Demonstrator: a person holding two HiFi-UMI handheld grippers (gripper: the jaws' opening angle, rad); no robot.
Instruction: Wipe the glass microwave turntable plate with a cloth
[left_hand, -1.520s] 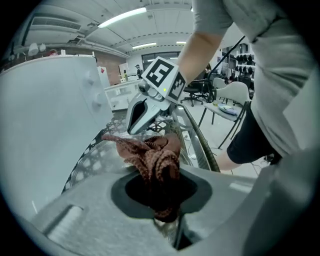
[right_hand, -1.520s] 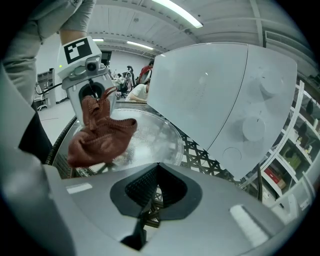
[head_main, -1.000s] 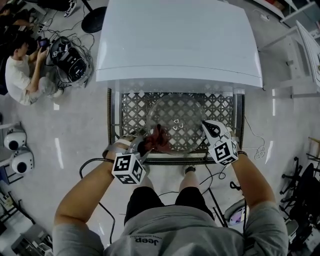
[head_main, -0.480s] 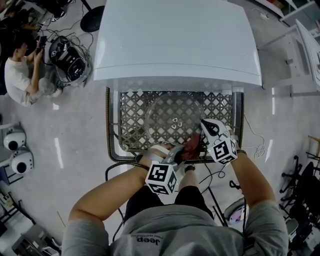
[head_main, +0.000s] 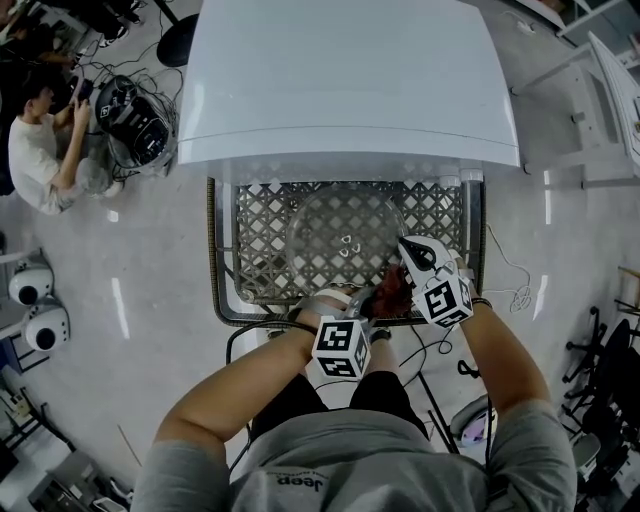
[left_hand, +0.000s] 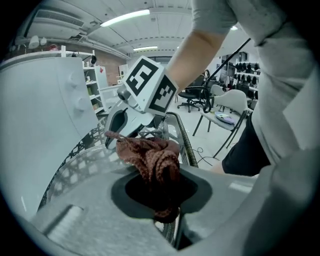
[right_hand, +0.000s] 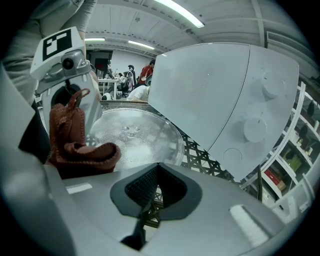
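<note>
Looking down from the head view, we are seeing the glass plate (head_main: 340, 235) lying flat on a wire rack (head_main: 255, 235), just in front of the white microwave (head_main: 350, 80). The plate is clear, so its rim is hard to make out from above. Our left gripper (head_main: 376, 297) is squeezing a brown-red cloth (head_main: 393, 288) at the plate's near right rim. Our right gripper (head_main: 408, 250) is sitting at the plate's right rim, just beside the cloth. From above, the marker cubes and the cloth are covering both sets of jaws.

The gripper views are showing us more. In the left gripper view, the jaws are clamping the cloth, which is bunching up out of them and hiding the pads. Only a curved bit of the plate is showing there. The right gripper view is showing most of the plate's top, with the cloth lying on its rim. There, the right jaws are pressing together on the plate's near rim, though the clear glass between them is hard to see. A person (head_main: 40, 150) is sitting well away from the plate, on its far left.
</note>
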